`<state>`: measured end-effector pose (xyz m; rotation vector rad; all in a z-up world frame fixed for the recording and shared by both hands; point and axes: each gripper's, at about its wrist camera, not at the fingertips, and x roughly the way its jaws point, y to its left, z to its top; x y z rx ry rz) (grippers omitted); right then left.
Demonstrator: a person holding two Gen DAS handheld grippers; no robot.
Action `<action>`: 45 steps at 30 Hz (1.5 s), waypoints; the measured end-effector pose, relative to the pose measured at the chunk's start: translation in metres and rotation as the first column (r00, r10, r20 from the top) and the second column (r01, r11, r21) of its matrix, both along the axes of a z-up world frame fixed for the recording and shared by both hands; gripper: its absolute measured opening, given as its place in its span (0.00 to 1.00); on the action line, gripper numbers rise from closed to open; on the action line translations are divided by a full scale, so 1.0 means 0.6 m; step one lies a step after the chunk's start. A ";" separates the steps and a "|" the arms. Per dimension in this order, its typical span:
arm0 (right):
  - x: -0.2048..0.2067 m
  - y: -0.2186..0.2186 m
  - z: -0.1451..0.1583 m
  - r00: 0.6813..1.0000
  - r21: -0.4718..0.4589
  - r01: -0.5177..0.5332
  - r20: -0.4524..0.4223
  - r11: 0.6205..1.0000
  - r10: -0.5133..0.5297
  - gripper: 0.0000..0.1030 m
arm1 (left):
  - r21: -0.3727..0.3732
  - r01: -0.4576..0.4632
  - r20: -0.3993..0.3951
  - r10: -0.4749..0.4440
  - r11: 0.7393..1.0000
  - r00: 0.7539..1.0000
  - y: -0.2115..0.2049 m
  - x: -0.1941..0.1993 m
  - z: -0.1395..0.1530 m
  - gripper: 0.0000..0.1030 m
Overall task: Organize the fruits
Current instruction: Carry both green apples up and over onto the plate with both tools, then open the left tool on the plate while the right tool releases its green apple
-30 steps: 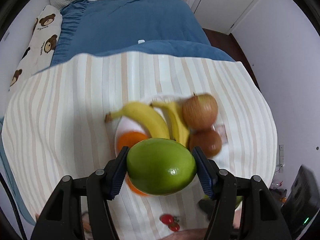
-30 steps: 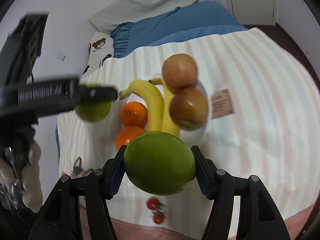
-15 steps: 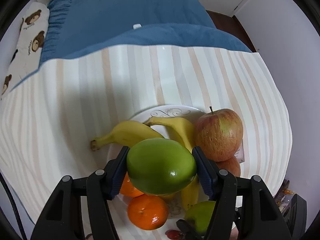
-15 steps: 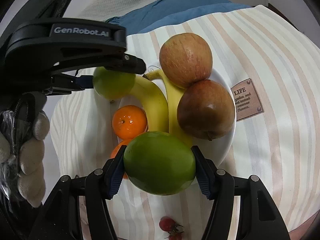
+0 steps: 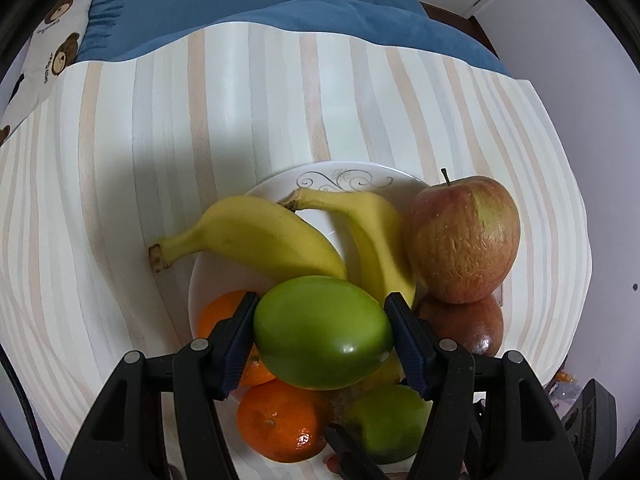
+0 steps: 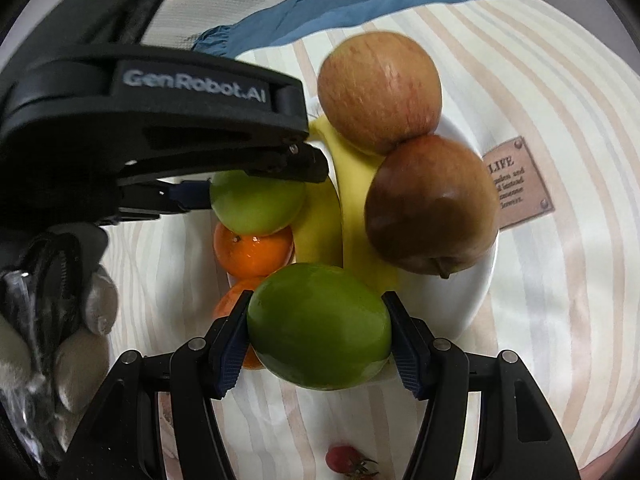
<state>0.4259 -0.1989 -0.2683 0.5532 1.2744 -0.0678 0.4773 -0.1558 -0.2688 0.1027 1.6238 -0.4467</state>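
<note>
The left hand-held gripper (image 5: 322, 334) is clamping a green fruit (image 5: 322, 332) between its blue pads, hanging just over the white plate (image 5: 340, 180); the right hand-held gripper (image 6: 318, 334) is gripping a second green fruit (image 6: 318, 326) at the plate's near edge; two bananas (image 5: 256, 236), two oranges (image 5: 282, 426) and two apples (image 6: 378, 92) are lying on the plate, the apples touching; the plate is sitting on a striped cloth (image 5: 160, 140); cherry tomatoes (image 6: 344, 460) are lying on the cloth nearby.

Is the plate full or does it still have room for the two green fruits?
Nearly full. The white plate already carries two bananas, two apples and two oranges; only small bare patches show.
</note>
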 end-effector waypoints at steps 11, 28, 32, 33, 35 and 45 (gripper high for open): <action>0.008 0.006 0.008 1.000 -0.002 0.013 -0.008 1.000 -0.013 0.67 | 0.015 0.007 -0.013 -0.007 1.000 1.000 -0.009 0.006 -0.001 0.61; -0.010 0.036 -0.006 1.000 -0.045 -0.015 0.000 0.999 0.015 0.75 | 0.049 0.006 0.043 -0.009 0.999 0.999 0.046 -0.011 0.009 0.86; -0.021 0.040 -0.009 1.000 -0.048 -0.022 0.003 0.999 0.022 0.79 | 0.061 0.005 0.061 -0.009 0.998 0.998 0.058 -0.016 0.012 0.87; -0.022 0.042 -0.010 1.000 -0.050 -0.025 0.003 0.998 0.025 0.80 | 0.061 0.004 0.064 -0.008 0.998 0.998 0.060 -0.016 0.013 0.87; -0.024 0.046 -0.010 1.000 -0.059 -0.030 0.003 0.998 0.030 0.81 | 0.056 0.004 0.069 -0.008 0.998 0.998 0.069 -0.021 0.018 0.87; -0.054 0.055 -0.027 0.999 -0.085 -0.035 -0.005 0.996 0.035 0.82 | 0.063 0.000 0.098 -0.006 0.998 0.995 0.074 -0.053 0.040 0.87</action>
